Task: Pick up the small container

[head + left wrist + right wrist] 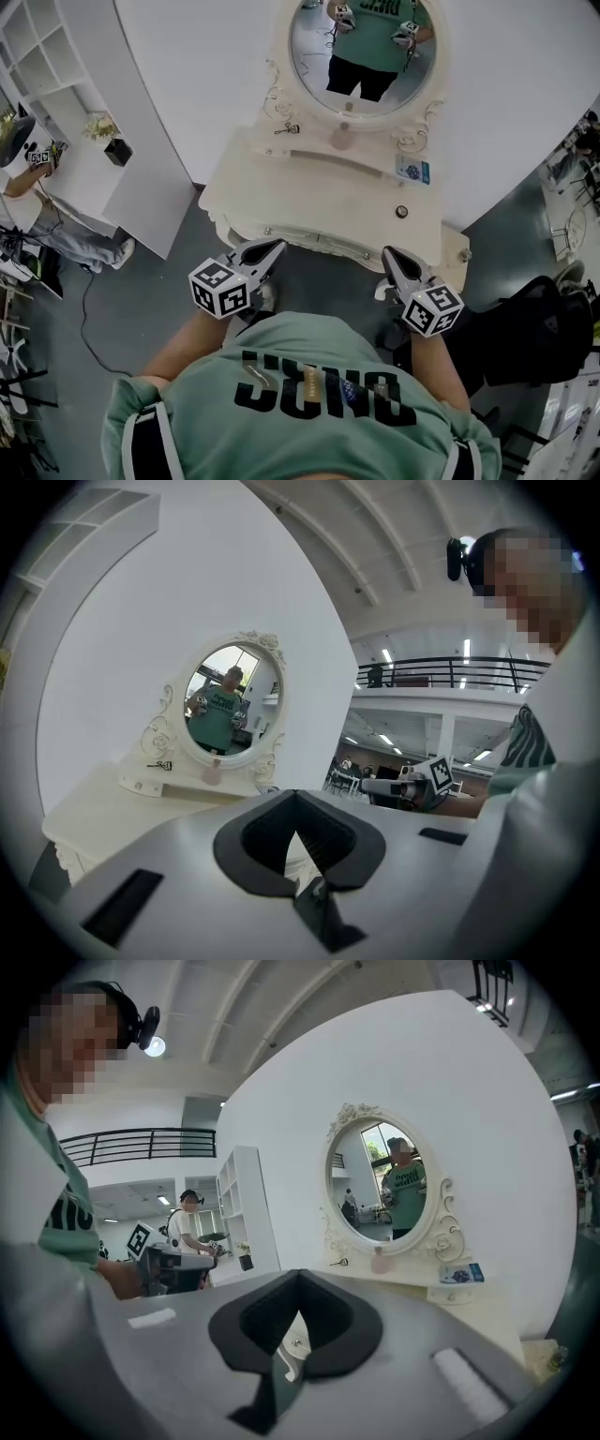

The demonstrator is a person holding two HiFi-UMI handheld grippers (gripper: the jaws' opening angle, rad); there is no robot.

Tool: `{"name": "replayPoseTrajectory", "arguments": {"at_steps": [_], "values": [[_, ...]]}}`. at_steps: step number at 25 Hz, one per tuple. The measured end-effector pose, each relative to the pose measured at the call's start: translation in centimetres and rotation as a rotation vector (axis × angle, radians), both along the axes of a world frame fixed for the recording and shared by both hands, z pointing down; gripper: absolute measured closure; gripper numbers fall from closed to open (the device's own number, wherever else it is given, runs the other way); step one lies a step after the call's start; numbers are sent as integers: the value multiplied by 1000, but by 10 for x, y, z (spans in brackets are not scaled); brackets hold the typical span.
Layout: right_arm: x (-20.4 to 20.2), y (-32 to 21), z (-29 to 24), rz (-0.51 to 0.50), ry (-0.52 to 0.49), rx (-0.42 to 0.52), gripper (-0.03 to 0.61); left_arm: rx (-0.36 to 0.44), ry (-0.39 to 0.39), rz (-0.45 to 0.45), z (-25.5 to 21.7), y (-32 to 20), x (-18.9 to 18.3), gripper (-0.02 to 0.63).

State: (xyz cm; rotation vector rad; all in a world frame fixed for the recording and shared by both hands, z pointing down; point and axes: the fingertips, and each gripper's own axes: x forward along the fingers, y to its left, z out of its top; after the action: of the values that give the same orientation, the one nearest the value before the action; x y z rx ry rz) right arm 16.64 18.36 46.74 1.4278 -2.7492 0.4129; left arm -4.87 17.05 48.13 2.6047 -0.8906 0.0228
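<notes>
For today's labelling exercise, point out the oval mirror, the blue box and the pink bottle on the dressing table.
oval mirror [361, 47], head view, on the glass.
blue box [412, 170], head view, on its top face.
pink bottle [343, 138], head view, on its body.

Cream vanity [309, 202] against a curved white wall [525, 84] in a tall open hall.

Ornate oval mirror [361, 37] set above the vanity's raised back shelf, with carved scrollwork down both sides. Grey floor [141, 291] below, crossed at the left by a thin black cable [84, 314]. Further left, a white cubby shelf unit [37, 47] and a white counter [89, 183] bearing a small potted plant [105, 129] in a dark pot. At the right, a black bag [539, 328] down on the floor past the wall's edge. Beyond the wall, a black-railed balcony [450, 672], bright strip lights [386, 655] and white ceiling beams [328, 536] running overhead.
</notes>
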Motion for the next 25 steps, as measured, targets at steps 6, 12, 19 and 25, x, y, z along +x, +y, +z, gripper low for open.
{"name": "replayPoseTrajectory", "arguments": {"at_steps": [6, 12, 19, 25], "values": [[-40, -89, -12, 47, -3, 25, 569, 17, 5, 94, -7, -113, -26, 611], [-73, -182, -38, 94, -9, 58, 569, 50, -10, 201, -34, -215, -43, 611], [-79, -252, -37, 154, -1, 36, 569, 1, -15, 261, -23, -291, -53, 611], [-58, -290, -23, 160, 9, -3, 569, -26, -11, 274, -13, -332, -28, 611]]}}
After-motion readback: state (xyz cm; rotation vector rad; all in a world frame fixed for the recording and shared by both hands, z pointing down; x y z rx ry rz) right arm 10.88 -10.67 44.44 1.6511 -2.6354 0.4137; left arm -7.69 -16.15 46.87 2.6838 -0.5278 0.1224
